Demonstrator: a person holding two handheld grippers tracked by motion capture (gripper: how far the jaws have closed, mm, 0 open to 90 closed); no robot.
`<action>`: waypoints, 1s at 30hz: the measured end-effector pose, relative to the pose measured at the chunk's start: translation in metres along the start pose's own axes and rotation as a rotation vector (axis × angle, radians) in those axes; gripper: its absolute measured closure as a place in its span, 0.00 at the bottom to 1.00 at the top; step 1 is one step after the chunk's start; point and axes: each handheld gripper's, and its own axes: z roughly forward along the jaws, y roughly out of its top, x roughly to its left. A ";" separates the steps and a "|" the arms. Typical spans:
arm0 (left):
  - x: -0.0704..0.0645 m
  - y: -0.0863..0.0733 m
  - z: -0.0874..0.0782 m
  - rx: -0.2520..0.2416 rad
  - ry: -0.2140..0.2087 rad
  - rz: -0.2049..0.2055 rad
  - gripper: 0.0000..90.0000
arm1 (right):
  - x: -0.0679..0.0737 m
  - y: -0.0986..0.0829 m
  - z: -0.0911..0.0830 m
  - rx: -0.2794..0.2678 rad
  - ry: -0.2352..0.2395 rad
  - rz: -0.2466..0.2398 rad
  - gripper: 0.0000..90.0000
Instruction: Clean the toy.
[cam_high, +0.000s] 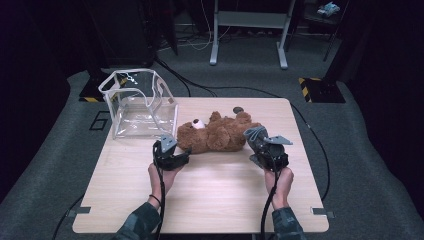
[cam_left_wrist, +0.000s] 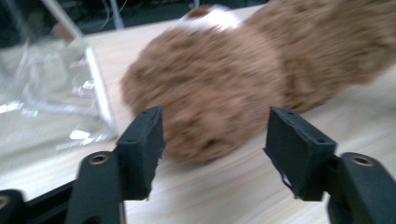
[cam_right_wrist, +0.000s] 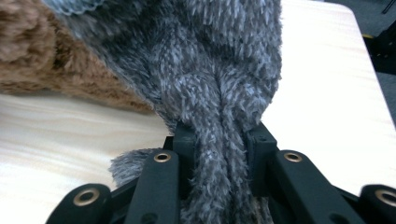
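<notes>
A brown teddy bear (cam_high: 215, 134) lies on its side across the middle of the wooden counter (cam_high: 210, 200), head toward the left, just beside the open clear plastic bag (cam_high: 140, 102) that stands at the far left corner. The bag holds nothing yet, so the packing, if that is the aim, has hardly begun.

The right gripper (cam_high: 260, 139) is already committed: its jaws are pinched together on a fold of the bear's grey knitted garment (cam_right_wrist: 219, 84) at the bear's right end, with fabric bunched between them. The left gripper (cam_left_wrist: 212, 149) is not yet engaged; its jaws stand wide apart on either side of the bear's head, close to the fur but not closed on it.

Judging from this, one end is gripped and the other waits. What remains looks like closing the left gripper, lifting the bear with both, and carrying it left and far into the bag's mouth.
</notes>
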 end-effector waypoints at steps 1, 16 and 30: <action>-0.005 0.002 0.000 -0.010 -0.003 0.011 0.36 | -0.001 -0.002 -0.001 0.005 0.002 -0.003 0.79; -0.075 0.025 0.059 0.047 -0.090 0.097 0.25 | -0.011 -0.025 0.003 0.044 0.025 0.012 0.79; -0.081 0.050 0.079 0.040 -0.018 0.118 0.75 | -0.014 -0.029 0.005 0.050 0.040 0.025 0.79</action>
